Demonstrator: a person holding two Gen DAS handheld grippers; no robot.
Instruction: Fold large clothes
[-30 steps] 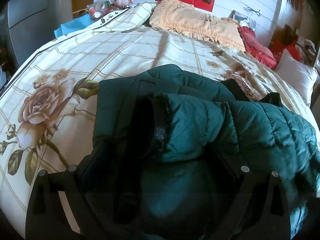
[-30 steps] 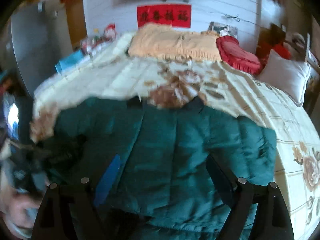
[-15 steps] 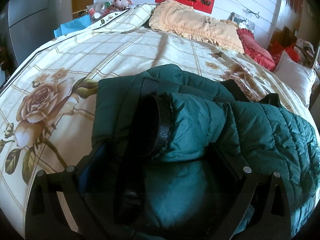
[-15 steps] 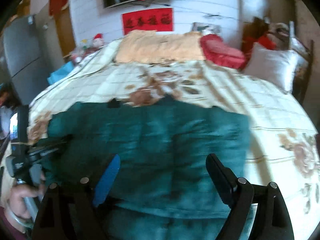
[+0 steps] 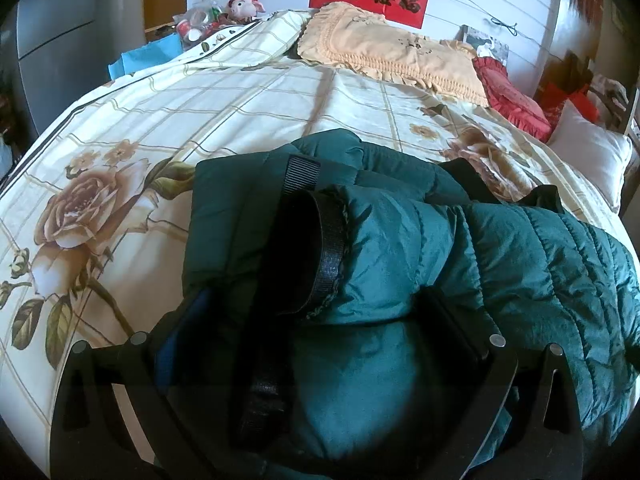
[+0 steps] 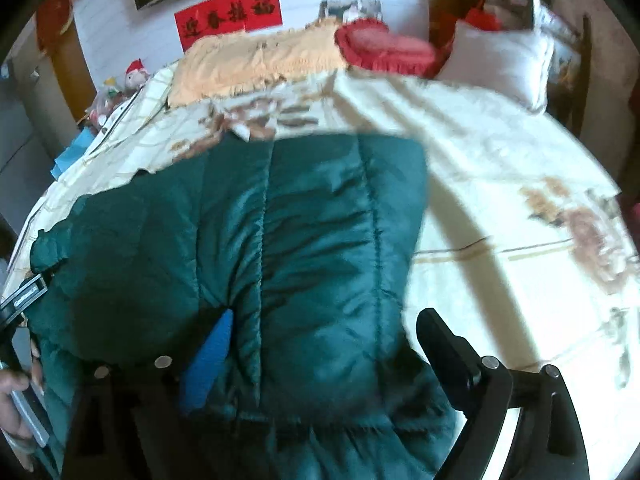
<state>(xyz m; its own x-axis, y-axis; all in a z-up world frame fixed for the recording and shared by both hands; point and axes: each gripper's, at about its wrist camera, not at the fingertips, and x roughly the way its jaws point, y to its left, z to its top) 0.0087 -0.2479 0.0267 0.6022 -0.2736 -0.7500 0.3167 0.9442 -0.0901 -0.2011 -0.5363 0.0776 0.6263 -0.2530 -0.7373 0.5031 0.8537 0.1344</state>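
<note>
A dark green puffer jacket [image 5: 500, 248] lies on the flowered bedspread [image 5: 160, 120]. One sleeve is folded over it, its black-lined cuff [image 5: 320, 248] facing me. My left gripper [image 5: 316, 328] stands wide at the near edge, with the jacket's puffy bulk between its fingers; no squeeze shows. In the right wrist view the jacket [image 6: 300, 220] spreads flat. My right gripper [image 6: 324, 344] hovers over its near right corner, jaws opening, blue pad [image 6: 212, 360] on the fabric and the other finger [image 6: 440, 344] past the jacket's right edge. A hand [image 6: 12, 392] holds the left gripper at the far left.
At the head of the bed lie a beige fringed pillow [image 5: 392, 56], a red cushion [image 5: 508, 96] and a white pillow [image 5: 588, 152]. A plush toy and clutter [image 5: 244, 4] sit at the far left corner. A grey cabinet [image 5: 60, 20] stands left of the bed.
My right gripper has slid right along the jacket's near edge and rolled, so its right finger now stands past the jacket. The left gripper and the sleeve have not moved.
</note>
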